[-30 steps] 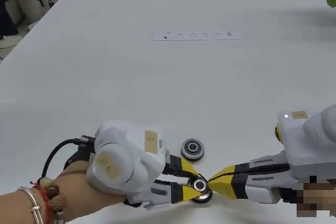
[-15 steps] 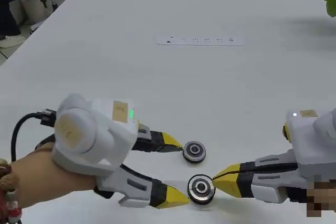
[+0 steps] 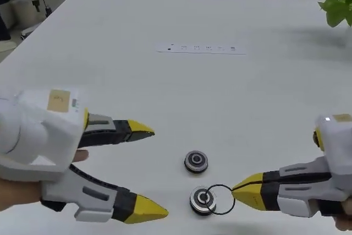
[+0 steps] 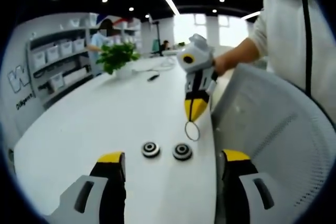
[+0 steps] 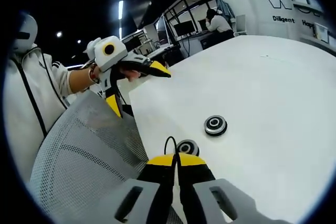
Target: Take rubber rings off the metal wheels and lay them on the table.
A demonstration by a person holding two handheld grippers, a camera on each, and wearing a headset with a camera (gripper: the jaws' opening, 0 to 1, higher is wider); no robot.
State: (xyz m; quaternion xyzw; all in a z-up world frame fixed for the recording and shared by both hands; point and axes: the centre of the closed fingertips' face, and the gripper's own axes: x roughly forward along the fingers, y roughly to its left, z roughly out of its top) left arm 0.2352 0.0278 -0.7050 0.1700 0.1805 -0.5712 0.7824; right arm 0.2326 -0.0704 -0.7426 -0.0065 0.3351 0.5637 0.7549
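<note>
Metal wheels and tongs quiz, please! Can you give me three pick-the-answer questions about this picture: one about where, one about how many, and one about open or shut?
1. Where is the loose rubber ring?
A) in the tips of the right tongs
B) snug around a wheel
C) on a shelf

2. How many metal wheels lie on the table?
A) one
B) two
C) four

3. How are the left tongs?
A) shut on a wheel
B) shut on the ring
C) wide open

Answers:
1 A, the yellow tips pinch the thin black ring.
2 B, two wheels lie between the tongs.
3 C, the jaws stand far apart and hold nothing.
</note>
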